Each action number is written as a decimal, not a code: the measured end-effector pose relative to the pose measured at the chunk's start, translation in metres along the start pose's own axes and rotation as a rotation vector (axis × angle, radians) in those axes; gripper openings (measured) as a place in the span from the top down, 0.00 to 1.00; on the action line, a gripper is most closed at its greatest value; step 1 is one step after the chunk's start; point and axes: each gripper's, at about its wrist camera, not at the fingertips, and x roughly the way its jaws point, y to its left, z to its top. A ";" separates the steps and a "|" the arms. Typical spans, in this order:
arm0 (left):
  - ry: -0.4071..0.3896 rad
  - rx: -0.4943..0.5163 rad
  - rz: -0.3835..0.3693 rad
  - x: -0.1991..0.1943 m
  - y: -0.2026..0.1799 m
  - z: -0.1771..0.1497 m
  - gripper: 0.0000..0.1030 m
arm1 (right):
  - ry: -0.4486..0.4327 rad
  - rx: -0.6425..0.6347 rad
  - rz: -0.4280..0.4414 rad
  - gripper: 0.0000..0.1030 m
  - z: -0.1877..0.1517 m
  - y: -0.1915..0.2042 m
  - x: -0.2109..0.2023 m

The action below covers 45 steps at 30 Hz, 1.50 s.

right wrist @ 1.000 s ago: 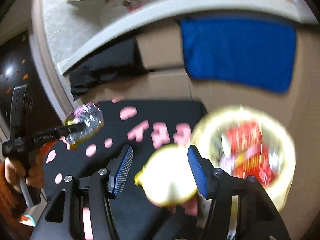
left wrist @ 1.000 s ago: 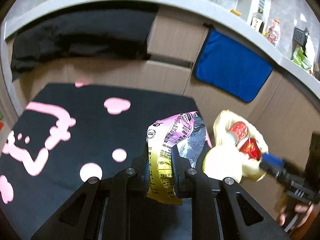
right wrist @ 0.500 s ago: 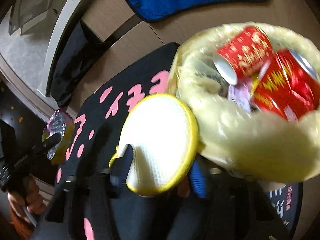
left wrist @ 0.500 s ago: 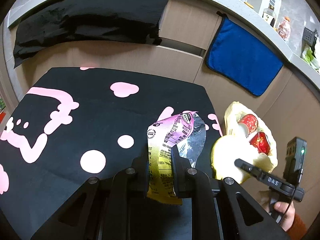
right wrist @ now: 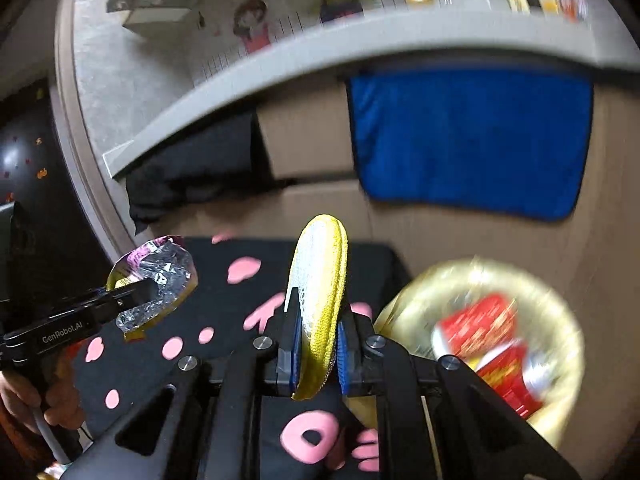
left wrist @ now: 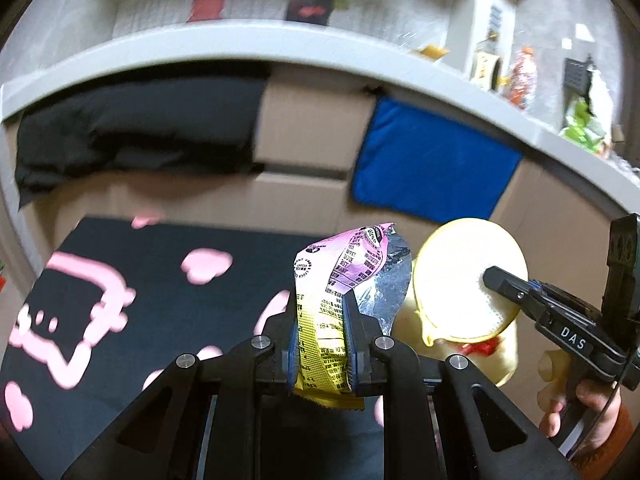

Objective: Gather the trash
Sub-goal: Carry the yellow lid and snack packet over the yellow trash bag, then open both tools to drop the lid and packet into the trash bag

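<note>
- Right gripper [right wrist: 318, 354]: lifted off the trash bag [right wrist: 556, 344] rim since earlier; pinches yellow pad [right wrist: 320, 280] left of bag.
- Left gripper [left wrist: 322, 354]: clamps snack wrapper [left wrist: 344, 280], farther left.
- Risk: thin wrapper slipping, missing bag.

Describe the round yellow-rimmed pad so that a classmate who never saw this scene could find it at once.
Start at the blue towel hanging on the cabinet front, then drop to the black mat with pink shapes. Above the mat, the right gripper pinches a flat disc: white mesh faces, yellow rim, unlike the crinkled foil wrapper nearby.
</note>
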 end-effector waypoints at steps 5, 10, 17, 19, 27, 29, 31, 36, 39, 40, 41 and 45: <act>-0.078 0.088 -0.059 -0.005 -0.052 0.023 0.82 | -0.082 -0.076 -0.092 0.88 0.019 -0.011 -0.037; -0.094 0.138 -0.125 0.009 -0.101 0.032 0.82 | -0.123 -0.093 -0.179 0.88 0.027 -0.036 -0.069; 0.011 0.143 -0.227 0.064 -0.148 0.022 0.82 | -0.097 -0.051 -0.261 0.88 0.016 -0.088 -0.083; 0.059 0.138 -0.250 0.085 -0.157 0.014 0.82 | -0.078 -0.035 -0.271 0.88 0.010 -0.100 -0.079; 0.209 0.131 -0.264 0.172 -0.169 -0.016 0.82 | -0.019 0.040 -0.282 0.88 -0.010 -0.140 -0.053; 0.250 0.140 -0.256 0.193 -0.170 -0.024 0.82 | -0.021 0.046 -0.281 0.88 -0.010 -0.145 -0.048; 0.288 0.133 -0.255 0.208 -0.170 -0.031 0.82 | -0.032 0.045 -0.274 0.88 -0.008 -0.147 -0.044; 0.305 0.163 -0.259 0.222 -0.169 -0.041 0.82 | -0.026 0.063 -0.224 0.88 -0.003 -0.153 -0.021; 0.309 0.157 -0.258 0.223 -0.165 -0.039 0.73 | 0.028 0.089 -0.196 0.88 -0.008 -0.159 0.009; 0.309 0.151 -0.266 0.222 -0.163 -0.038 0.70 | 0.046 0.093 -0.198 0.88 -0.012 -0.161 0.016; 0.310 0.140 -0.284 0.219 -0.160 -0.036 0.66 | 0.064 0.096 -0.204 0.88 -0.016 -0.163 0.024; 0.303 0.092 -0.345 0.206 -0.146 -0.026 0.57 | 0.135 0.121 -0.228 0.88 -0.036 -0.171 0.046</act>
